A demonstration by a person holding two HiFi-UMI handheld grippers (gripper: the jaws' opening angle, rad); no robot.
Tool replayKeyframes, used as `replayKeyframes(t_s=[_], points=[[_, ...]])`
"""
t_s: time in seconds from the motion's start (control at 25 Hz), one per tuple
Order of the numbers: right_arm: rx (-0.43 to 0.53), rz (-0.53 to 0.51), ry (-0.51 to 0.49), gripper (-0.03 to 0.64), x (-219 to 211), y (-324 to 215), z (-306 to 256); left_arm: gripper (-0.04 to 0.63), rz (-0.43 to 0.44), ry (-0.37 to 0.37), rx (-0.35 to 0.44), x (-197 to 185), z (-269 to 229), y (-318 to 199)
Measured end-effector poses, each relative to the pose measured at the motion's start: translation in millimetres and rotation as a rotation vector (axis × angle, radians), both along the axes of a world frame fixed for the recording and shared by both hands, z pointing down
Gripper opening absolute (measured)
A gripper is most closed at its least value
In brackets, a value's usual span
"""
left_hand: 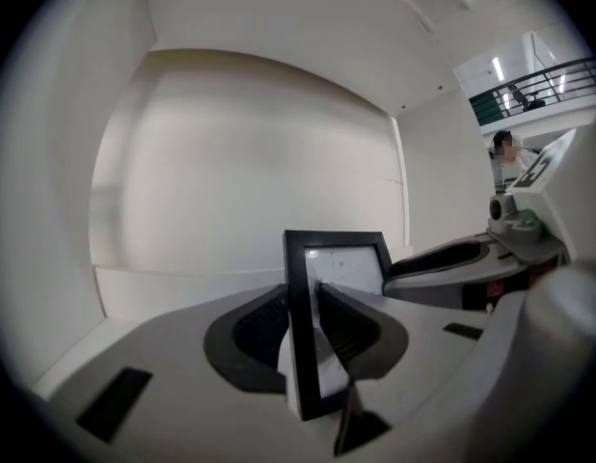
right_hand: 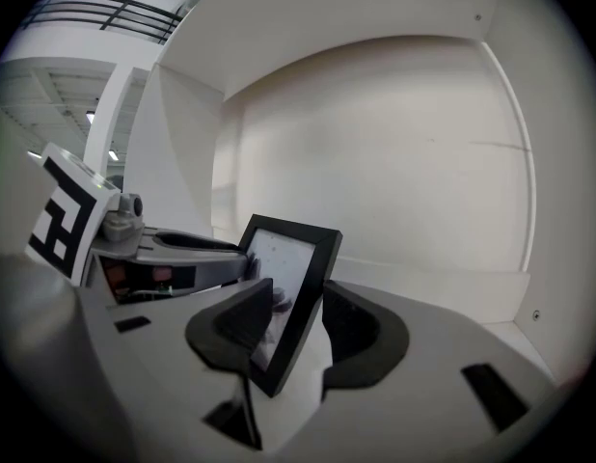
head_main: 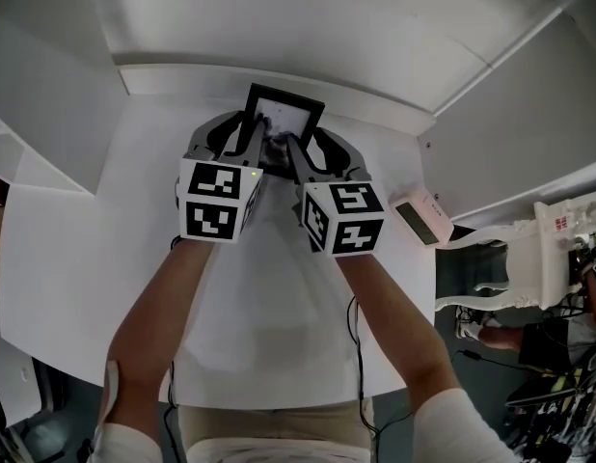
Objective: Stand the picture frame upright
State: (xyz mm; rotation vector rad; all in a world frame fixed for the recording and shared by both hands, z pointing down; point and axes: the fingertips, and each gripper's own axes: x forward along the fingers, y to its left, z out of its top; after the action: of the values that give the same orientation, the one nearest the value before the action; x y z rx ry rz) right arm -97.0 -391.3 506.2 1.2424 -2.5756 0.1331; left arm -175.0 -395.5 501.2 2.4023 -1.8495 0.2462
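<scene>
Left hand-held gripper and right hand-held gripper each pinch one side edge of the black rectangular picture frame between them, apparently to steady it upright.

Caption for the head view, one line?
Black picture frame gripped at its edges by left gripper and right gripper, over a white table.

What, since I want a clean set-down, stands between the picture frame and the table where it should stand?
Nothing visible does. The left hand-held gripper and the right hand-held gripper clamp the picture frame over bare white table; a small white device lies apart, near the table's right edge.
</scene>
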Motion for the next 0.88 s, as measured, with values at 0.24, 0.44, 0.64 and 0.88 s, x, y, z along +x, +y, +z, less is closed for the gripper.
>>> replayKeyframes(t_s=[0.24, 0.44, 0.64, 0.88], points=[[0.036, 0.013, -0.024, 0.183, -4.5, -24.6, -9.6, 0.109, -0.027, 0.002, 0.079, -4.1, -14.9, -29.2], [0.066, 0.010, 0.015, 0.186, -7.9, -46.6, -13.4, 0.109, -0.028, -0.035, 0.125, -5.4, -20.6, -48.4], [0.047, 0.021, 0.030, 0.187, -8.8, -59.2, -6.2, 0.109, -0.049, -0.157, 0.164, -4.0, -14.3, -58.4], [0.053, 0.046, 0.042, 0.187, -4.3, -70.8, -7.6, 0.109, -0.035, -0.174, 0.163, 0.5, -7.7, -66.9]])
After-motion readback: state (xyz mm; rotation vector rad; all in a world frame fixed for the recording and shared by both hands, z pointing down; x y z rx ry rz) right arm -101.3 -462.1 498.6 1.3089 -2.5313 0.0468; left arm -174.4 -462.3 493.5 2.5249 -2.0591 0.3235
